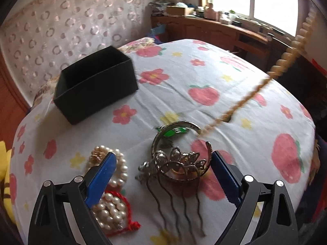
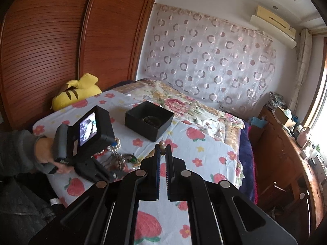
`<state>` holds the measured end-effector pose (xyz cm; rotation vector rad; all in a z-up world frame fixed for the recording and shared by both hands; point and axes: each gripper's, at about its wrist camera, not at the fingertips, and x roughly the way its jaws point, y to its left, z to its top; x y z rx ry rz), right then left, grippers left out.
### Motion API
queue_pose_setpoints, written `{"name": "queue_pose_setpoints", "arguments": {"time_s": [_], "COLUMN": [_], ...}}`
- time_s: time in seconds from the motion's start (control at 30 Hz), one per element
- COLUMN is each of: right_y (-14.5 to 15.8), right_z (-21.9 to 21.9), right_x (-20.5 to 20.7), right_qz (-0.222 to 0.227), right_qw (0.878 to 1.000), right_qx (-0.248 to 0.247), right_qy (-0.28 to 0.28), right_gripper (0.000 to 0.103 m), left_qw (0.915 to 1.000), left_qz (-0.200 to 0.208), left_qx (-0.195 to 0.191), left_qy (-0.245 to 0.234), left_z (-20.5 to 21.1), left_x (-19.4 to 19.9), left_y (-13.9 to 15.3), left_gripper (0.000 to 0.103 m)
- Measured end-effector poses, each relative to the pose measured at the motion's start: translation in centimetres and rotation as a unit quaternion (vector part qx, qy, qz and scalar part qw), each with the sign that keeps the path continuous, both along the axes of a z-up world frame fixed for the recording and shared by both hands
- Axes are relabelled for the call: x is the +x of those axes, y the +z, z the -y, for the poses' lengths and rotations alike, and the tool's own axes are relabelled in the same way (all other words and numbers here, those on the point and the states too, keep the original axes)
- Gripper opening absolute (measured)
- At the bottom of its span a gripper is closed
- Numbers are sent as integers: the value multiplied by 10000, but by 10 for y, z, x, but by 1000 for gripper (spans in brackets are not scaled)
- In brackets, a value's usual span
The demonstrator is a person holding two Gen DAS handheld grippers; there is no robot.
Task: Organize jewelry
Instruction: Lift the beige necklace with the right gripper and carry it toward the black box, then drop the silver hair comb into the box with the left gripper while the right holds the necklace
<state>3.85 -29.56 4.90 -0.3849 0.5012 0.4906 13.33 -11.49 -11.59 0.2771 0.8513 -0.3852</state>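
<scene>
Lay spread with a white sheet [image 1: 177, 65] printed with strawberries and flowers, over a floral quilt [image 2: 184, 104]. Carried an open black box [image 1: 96, 85] (toward the head end), a pearl bracelet [image 1: 120, 169], a red cord [image 1: 126, 206], a metal hair comb [image 1: 173, 163], and a trailing bead strand [image 1: 235, 110].

Black box [image 1: 96, 85], strawberry-print sheet [image 1: 204, 65], possibly beige bead necklace [image 1: 290, 55]

Yellow plush toy [image 2: 76, 90] against wooden wardrobe [image 2: 61, 40], circle-patterned curtain [image 2: 208, 61], cluttered wooden dresser [image 1: 214, 28] under window [image 1: 253, 0].
</scene>
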Motion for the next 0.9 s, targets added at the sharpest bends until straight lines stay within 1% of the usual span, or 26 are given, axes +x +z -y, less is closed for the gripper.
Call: {"name": "queue_pose_setpoints", "arguments": {"time_s": [0.1,0.27,0.4,0.43,0.47,0.6,0.67,0.73,0.77,0.9], "right_y": [-1,-10,-12,-11,-12,-15,-18,-20,-21,-22], "right_z": [7,14,15,16,17,17,18,17,16,14], "right_x": [-1,9,11,10,12,17,20,22,23,25], "right_qz": [31,-88,-83,-79,-86,-94,-113,-130,-133,-150], "right_qw": [9999,9998,9998,9998,9998,9997,9996,9996,9996,9997], "right_qx": [-17,50,47,39,44,57,47,36,27,52], "right_qy": [-116,-179,-185,-186,-189,-228,-238,-237,-233,-204], "right_gripper": [5,5,5,5,5,5,5,5,5,6], "left_qw": [9998,9996,9994,9993,9993,9994,9996,9994,9994,9993], "left_qz": [-39,86,-40,-69,-109,-180,-141,-157,-160,-157], "left_qx": [-138,-227,-355,-367,-365,-309,-237,-290,-292,-296], "left_qy": [167,151,25,-8,-33,-45,-80,-114,-115,-134], "left_z": [-10,-16,-20,-20,-20,-17,-14,-15,-16,-19], "left_x": [4,-5,-11,-10,-11,-8,-9,-11,-12,-15], "left_y": [2,12,13,12,9,2,1,3,3,5], "left_gripper": [86,86,86,84,79,72,65,56,54,53]}}
